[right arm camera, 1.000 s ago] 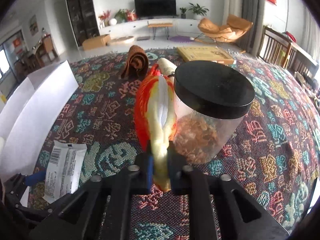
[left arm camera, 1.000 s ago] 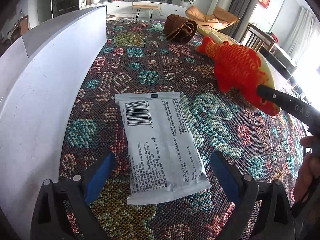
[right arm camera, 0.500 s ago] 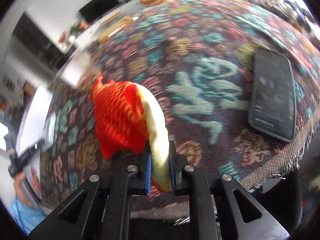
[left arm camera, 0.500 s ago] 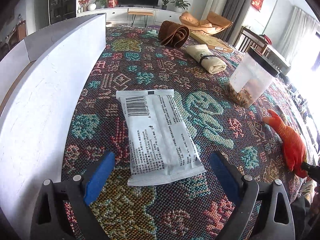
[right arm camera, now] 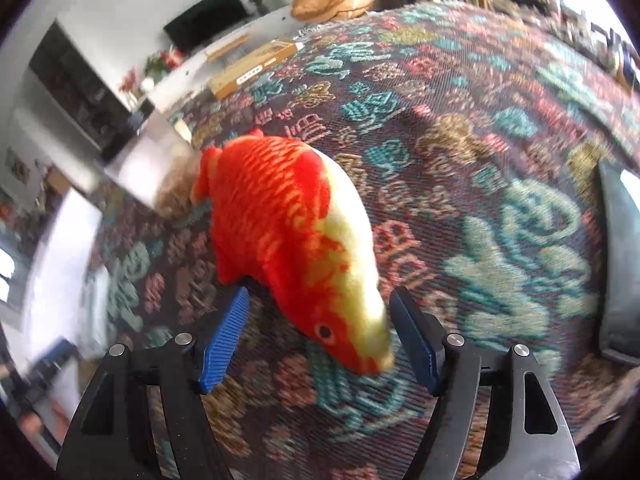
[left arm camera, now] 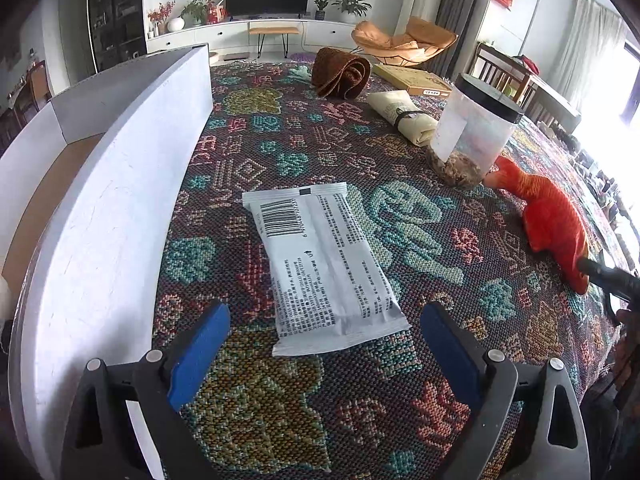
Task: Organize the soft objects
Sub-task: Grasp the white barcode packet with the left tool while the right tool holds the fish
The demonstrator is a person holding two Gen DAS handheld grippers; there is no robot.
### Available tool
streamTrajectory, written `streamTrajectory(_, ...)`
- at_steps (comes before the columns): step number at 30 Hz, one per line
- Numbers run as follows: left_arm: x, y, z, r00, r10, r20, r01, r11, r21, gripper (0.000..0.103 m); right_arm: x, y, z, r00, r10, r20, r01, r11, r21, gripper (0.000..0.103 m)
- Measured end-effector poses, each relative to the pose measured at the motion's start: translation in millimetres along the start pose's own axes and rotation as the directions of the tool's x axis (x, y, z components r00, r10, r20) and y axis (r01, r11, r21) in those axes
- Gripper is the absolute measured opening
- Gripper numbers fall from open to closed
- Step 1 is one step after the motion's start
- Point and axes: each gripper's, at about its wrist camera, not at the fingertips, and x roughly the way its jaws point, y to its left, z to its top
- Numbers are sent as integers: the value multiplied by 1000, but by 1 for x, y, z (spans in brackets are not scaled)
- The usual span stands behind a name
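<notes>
The right gripper [right arm camera: 318, 340] is spread wide with the fish [right arm camera: 296, 236] lying loose between its 2 pads, head nearest the camera; a clean release is best ensured by a straight withdrawal without snagging the plush. The left gripper [left arm camera: 324, 356] is likewise wide, poised at the near end of the packet [left arm camera: 324, 264]. The fish rests on the cloth [right arm camera: 500, 160] beside the jar [left arm camera: 468, 136], its long axis running from the head at the gripper to the tail by the jar.

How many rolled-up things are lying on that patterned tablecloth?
2. A brown rolled mat lies at the far end of the cloth, and a cream roll with a dark band lies nearer, just left of the clear jar. The white box may hide others.
</notes>
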Motion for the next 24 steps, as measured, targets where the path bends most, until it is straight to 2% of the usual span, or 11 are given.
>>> streamTrajectory(3,5,7,-2,999,-45,-12,44,998,-49,96,-31,1,-8,993,-110,39,115,972,-203,77)
streamTrajectory(7,27,0,8,997,-62,-38,58,993,-101,96,-41,27,15,999,-33,39,45,931,-362,80)
streamTrajectory(9,43,-7,14,997,-1,-74,-6,996,-88,96,-19,51,27,999,-35,14,37,885,-463,81)
streamTrajectory(12,62,-19,18,989,103,-102,-107,994,-29,96,44,63,43,985,-155,-73,97,856,-508,75)
streamTrajectory(13,66,-24,19,983,151,-108,-151,989,10,96,53,58,47,980,-188,-70,131,863,-488,44)
streamTrajectory(14,70,-26,19,979,171,-109,-168,985,37,100,56,52,54,977,-209,-48,166,879,-448,32)
streamTrajectory(16,74,-27,22,979,181,-94,-177,983,54,103,48,34,70,990,-136,-43,120,955,-271,29)
streamTrajectory(18,79,-25,29,983,159,-88,-157,987,39,102,41,16,84,999,-37,-35,34,997,-71,29)
streamTrajectory(19,80,-25,33,984,153,-87,-151,988,34,99,41,11,91,1000,14,-27,-13,1000,14,29)
streamTrajectory(21,74,-23,44,989,137,-62,-136,991,19,59,37,2,102,994,110,6,-110,984,138,28)
streamTrajectory(24,54,-16,52,999,30,-39,-33,998,-55,59,0,0,117,972,196,130,-220,953,209,28)
